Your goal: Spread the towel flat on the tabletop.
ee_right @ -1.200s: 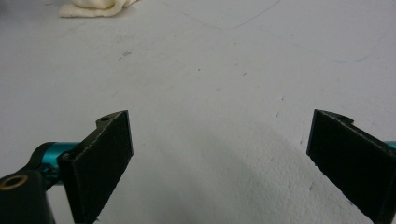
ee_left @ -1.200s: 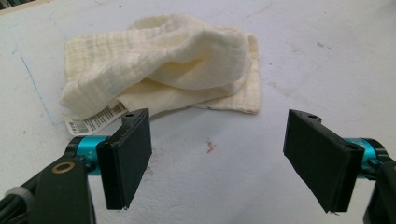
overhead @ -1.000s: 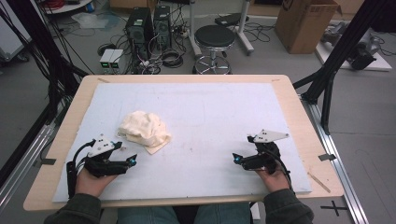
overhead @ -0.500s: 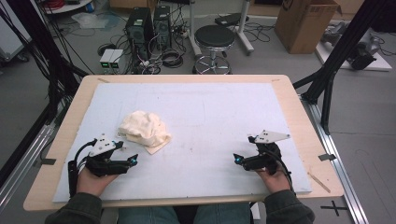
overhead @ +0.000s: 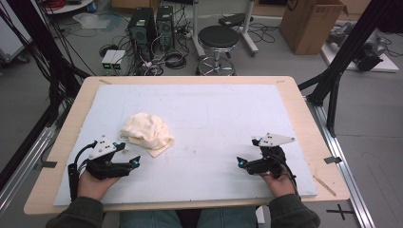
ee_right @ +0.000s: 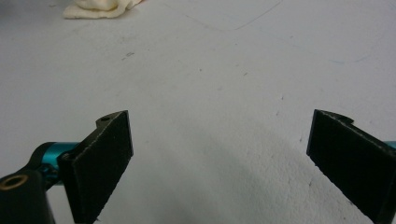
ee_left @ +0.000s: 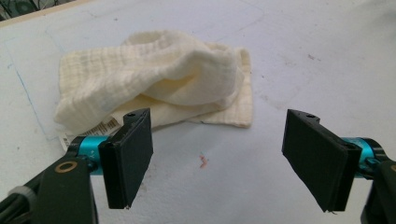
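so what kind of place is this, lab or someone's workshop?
Looks like a lab or test rig area, probably for recording data. Computer towers with loose cables stand on the floor behind the table, black frame struts flank it, and a stool and cardboard box sit nearby.

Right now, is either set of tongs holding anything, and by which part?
Nothing is held. The left tongs stand open just short of the crumpled cream cloth; the right tongs are open over the bare white mat.
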Demonstrator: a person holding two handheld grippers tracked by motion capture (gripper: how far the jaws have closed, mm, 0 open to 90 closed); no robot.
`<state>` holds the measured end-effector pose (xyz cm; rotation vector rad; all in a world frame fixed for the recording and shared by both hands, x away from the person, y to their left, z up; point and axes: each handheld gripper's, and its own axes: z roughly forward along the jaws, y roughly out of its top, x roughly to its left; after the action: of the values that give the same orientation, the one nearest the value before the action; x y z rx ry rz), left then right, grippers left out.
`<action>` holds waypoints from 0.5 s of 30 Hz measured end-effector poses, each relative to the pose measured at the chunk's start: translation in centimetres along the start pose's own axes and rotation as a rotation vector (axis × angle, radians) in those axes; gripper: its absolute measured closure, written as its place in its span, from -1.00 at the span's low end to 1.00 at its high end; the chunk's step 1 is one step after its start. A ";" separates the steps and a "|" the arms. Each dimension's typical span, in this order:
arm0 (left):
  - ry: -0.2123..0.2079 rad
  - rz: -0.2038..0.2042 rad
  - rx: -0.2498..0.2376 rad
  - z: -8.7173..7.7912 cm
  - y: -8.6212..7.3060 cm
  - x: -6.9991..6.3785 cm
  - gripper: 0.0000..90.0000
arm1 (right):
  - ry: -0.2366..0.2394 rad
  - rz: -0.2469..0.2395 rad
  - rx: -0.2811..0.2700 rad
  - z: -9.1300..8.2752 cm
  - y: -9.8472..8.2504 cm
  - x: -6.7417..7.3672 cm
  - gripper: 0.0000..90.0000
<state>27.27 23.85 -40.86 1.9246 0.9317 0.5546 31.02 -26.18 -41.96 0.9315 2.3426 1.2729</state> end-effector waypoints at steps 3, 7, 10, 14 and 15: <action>0.003 -0.002 -0.011 0.0 0.5 0.0 -0.44 | 0.000 0.005 -0.007 -0.1 0.1 0.0 -0.86; -0.001 -0.002 -0.019 0.2 1.5 0.0 -0.44 | 0.006 0.009 -0.015 0.0 0.1 0.1 -0.86; -0.001 -0.012 -0.024 0.5 2.3 0.2 -0.44 | 0.004 0.005 -0.021 -0.1 0.1 0.1 -0.86; 0.007 -0.024 -0.029 1.1 3.4 0.6 -0.44 | 0.002 0.009 -0.025 -0.2 0.1 0.0 -0.86; 0.009 -0.026 -0.031 1.3 3.7 0.7 -0.44 | 0.004 0.013 -0.026 -0.2 0.2 0.0 -0.86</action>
<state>30.04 22.55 -38.34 1.8809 0.9473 0.5597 30.94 -26.21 -41.72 0.9387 2.3212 1.3085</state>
